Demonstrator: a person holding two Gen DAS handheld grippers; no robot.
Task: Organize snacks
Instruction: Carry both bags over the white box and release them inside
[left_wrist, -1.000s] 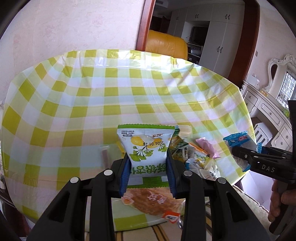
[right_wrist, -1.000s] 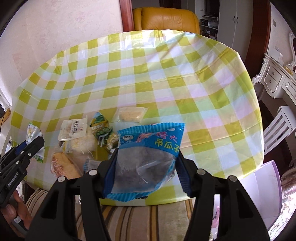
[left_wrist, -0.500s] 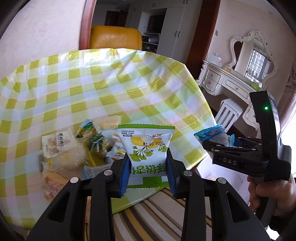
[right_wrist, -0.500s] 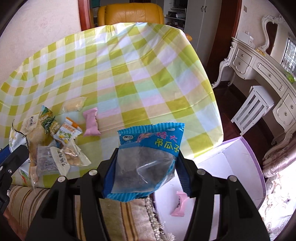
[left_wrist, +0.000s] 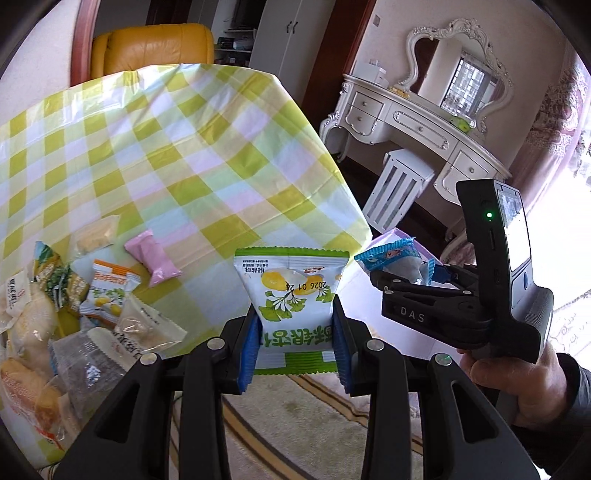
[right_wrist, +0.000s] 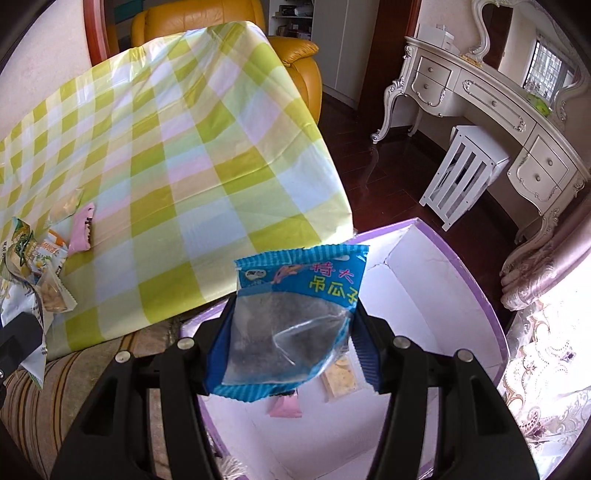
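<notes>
My left gripper (left_wrist: 293, 332) is shut on a green and white snack packet (left_wrist: 293, 295), held in the air off the table's right edge. My right gripper (right_wrist: 291, 332) is shut on a blue packet of dark seeds (right_wrist: 295, 321), held over a white box with a purple rim (right_wrist: 476, 295). The right gripper (left_wrist: 402, 273) with its blue packet (left_wrist: 391, 256) also shows at the right of the left wrist view, in a person's hand (left_wrist: 517, 384). A pile of snack packets (left_wrist: 74, 314) lies on the checked tablecloth (left_wrist: 166, 155).
A pink candy (left_wrist: 151, 258) lies apart from the pile. Inside the box lie a pink wrapper (right_wrist: 284, 408) and a pale biscuit packet (right_wrist: 340, 376). A striped rug (right_wrist: 37, 402) covers the floor. A white stool (right_wrist: 461, 177), dressing table (right_wrist: 498, 107) and yellow armchair (right_wrist: 295, 55) stand behind.
Both grippers have swung right with their packets, off the table. The box has come into view under the right gripper, and the snack pile has slid to the left in both views.
</notes>
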